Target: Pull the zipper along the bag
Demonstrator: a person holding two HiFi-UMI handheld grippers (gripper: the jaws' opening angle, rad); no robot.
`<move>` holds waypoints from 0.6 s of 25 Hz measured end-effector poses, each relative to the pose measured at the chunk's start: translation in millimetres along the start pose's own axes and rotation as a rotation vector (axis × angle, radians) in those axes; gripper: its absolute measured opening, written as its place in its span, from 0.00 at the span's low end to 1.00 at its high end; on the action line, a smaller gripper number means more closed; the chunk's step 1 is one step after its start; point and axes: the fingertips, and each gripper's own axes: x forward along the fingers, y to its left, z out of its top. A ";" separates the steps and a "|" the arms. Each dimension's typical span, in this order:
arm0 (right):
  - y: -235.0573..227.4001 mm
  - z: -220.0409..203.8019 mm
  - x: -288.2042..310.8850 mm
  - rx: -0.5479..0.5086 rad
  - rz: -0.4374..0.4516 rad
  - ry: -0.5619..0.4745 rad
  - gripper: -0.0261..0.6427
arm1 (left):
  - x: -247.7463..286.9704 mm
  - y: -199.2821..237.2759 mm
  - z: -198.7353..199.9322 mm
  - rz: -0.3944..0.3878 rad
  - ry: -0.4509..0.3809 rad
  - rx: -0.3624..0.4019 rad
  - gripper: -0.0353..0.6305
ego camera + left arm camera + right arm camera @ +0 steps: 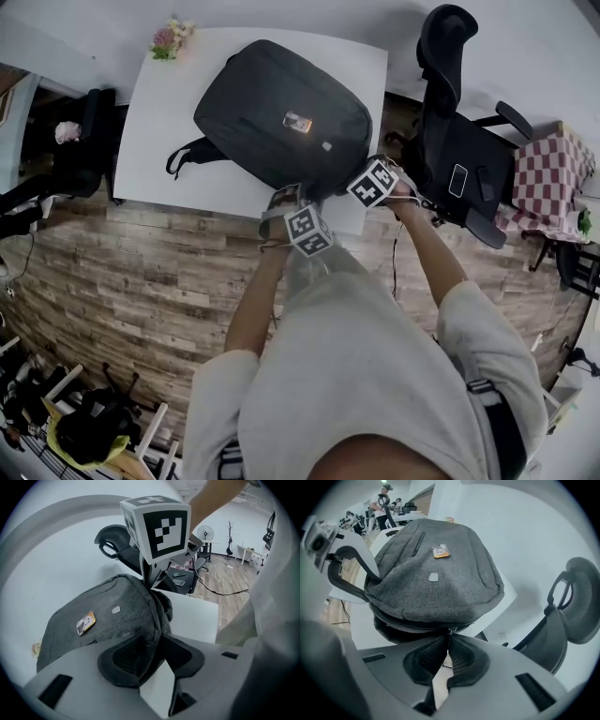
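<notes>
A dark grey backpack (281,112) lies flat on the white table (164,122), an orange tag (298,122) on its top. Both grippers are at its near edge. My left gripper (157,639) is shut on a fold of the bag's (103,616) edge fabric, which fills the gap between its pads. My right gripper (447,641) is shut on the small metal zipper pull (450,631) at the bag's (436,583) lower seam. To the left of the pull the zipper seam (403,623) gapes open. In the head view the left gripper (284,200) sits just left of the right gripper (352,183).
A black office chair (450,131) stands close to the table's right side. Further right is a red checkered cloth (548,178). A bag strap (187,155) trails left over the table, and flowers (171,37) stand at its far corner. Wooden floor lies below the near edge.
</notes>
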 end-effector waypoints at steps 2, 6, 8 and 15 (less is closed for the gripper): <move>9.9 -2.4 -4.0 0.036 0.018 0.003 0.07 | -0.3 -1.0 0.2 -0.005 -0.003 0.004 0.31; 35.9 -2.1 -11.9 0.089 0.070 0.001 0.07 | -1.7 -3.4 0.4 -0.019 -0.014 0.003 0.31; 47.1 -0.8 -15.2 0.082 0.085 0.007 0.07 | -1.4 -3.5 -0.3 -0.023 -0.017 0.003 0.31; 70.4 0.3 -22.8 0.106 0.183 0.014 0.07 | 0.3 -9.0 -2.0 -0.030 -0.022 0.006 0.31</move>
